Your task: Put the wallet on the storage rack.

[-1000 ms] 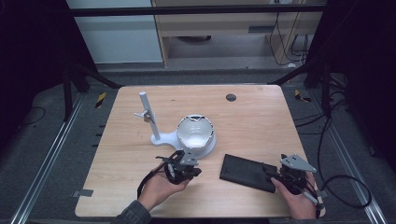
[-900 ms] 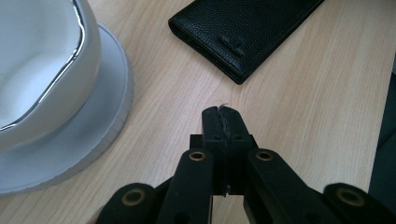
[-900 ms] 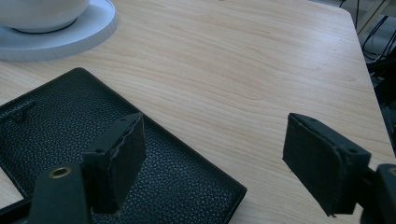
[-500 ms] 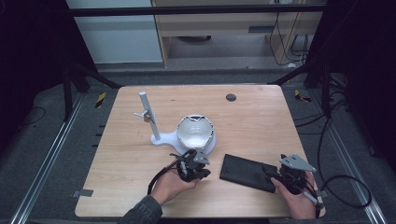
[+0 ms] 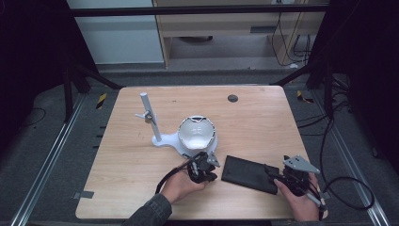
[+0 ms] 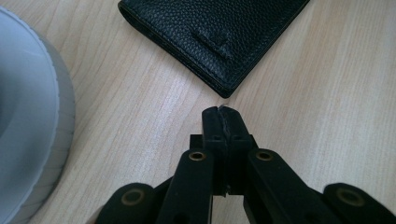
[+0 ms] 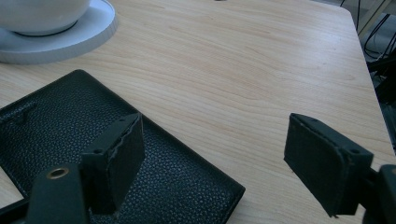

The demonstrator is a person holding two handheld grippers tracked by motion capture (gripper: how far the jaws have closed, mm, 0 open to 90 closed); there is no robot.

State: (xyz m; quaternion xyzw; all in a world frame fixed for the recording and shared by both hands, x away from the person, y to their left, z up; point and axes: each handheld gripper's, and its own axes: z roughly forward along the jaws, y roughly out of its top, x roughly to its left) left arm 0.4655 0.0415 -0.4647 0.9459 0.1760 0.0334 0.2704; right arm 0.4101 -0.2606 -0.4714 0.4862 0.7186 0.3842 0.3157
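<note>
**Closed left jaws nosing at the wallet's corner, right jaws standing wide over its other end**

The left gripper (image 6: 218, 112) is pointing its two black jaws, pressed flat together with nothing between them, at the near corner of the black leather wallet (image 6: 219, 37). That corner is lying just ahead of the joined tips, a sliver of bare wood showing between them, so the tips are sitting just short of it rather than on it. Off to the left of these jaws the white round base (image 6: 32, 130) of the stand is curving past.

The right gripper (image 7: 215, 154) is holding its jaws wide apart. Its left jaw is hanging over the wallet (image 7: 56, 126), though whether the pad is touching the leather cannot be told; its right jaw is standing over bare table (image 7: 243, 60), clear of the wallet's edge. Nothing is being clamped. Beyond these jaws, up and to the left, the white bowl (image 7: 37, 14) is sitting on its round base.

In the high view, the wallet (image 5: 249, 173) is lying flat on the table between the left gripper (image 5: 203, 168) and the right gripper (image 5: 287, 178).
</note>
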